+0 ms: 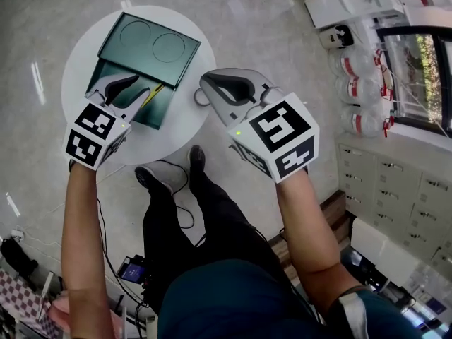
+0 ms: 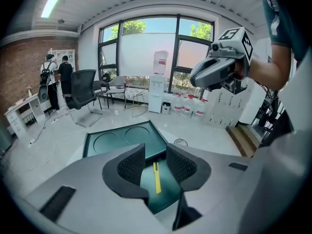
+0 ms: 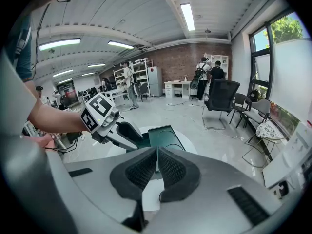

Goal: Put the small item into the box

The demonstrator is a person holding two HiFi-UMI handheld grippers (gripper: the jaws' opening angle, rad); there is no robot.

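A dark green box lies open on a round white table, its lid folded back. A thin yellow item rests flat inside the box base; in the head view the yellow item shows as a streak just beside my left gripper. My left gripper hangs above the box, open, its pads well apart with nothing between them. My right gripper hovers over the table's right edge, shut with nothing held.
A small ring-shaped thing lies on the table right of the box. Water bottles and drawer cabinets stand at the right. My legs and cables are below the table. Office chairs and people stand far off.
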